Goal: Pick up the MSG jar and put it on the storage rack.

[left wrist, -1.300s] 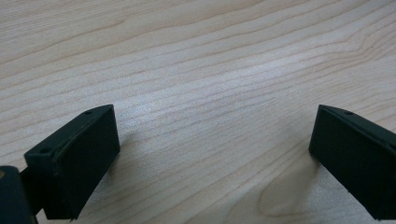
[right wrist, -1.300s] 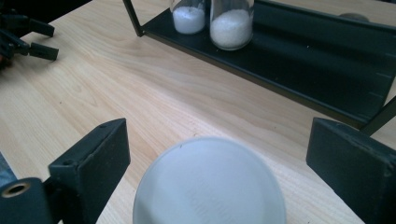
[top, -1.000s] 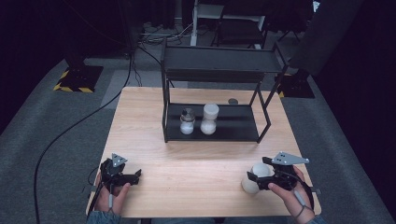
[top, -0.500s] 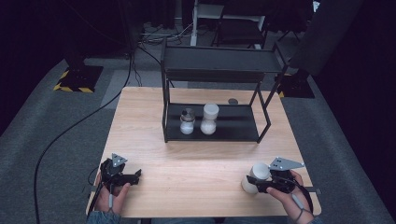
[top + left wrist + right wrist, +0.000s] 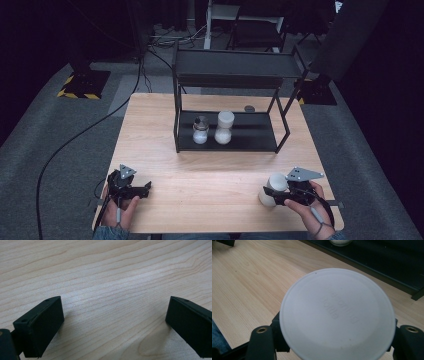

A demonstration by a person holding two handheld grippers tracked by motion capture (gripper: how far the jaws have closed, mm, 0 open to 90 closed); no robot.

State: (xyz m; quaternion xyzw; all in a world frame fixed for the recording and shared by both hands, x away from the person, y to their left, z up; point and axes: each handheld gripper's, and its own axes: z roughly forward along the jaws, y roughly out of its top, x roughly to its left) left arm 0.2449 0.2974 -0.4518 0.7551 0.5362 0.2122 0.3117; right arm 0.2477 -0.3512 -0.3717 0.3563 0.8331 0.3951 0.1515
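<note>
The high view looks forward and down over the whole tabletop (image 5: 220,170) from the person's side. The left gripper view skims bare wood at close range. The right gripper view faces the black rack (image 5: 387,262) (also central from above) across a white lid (image 5: 337,315).

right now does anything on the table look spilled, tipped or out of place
Nothing stands out. The white-lidded jar is upright in the right gripper, whose jaws have just been closing on it. Two more jars, a glass one and a white-capped one, stand upright on the black metal rack's lower shelf. Nothing spilled.
</note>
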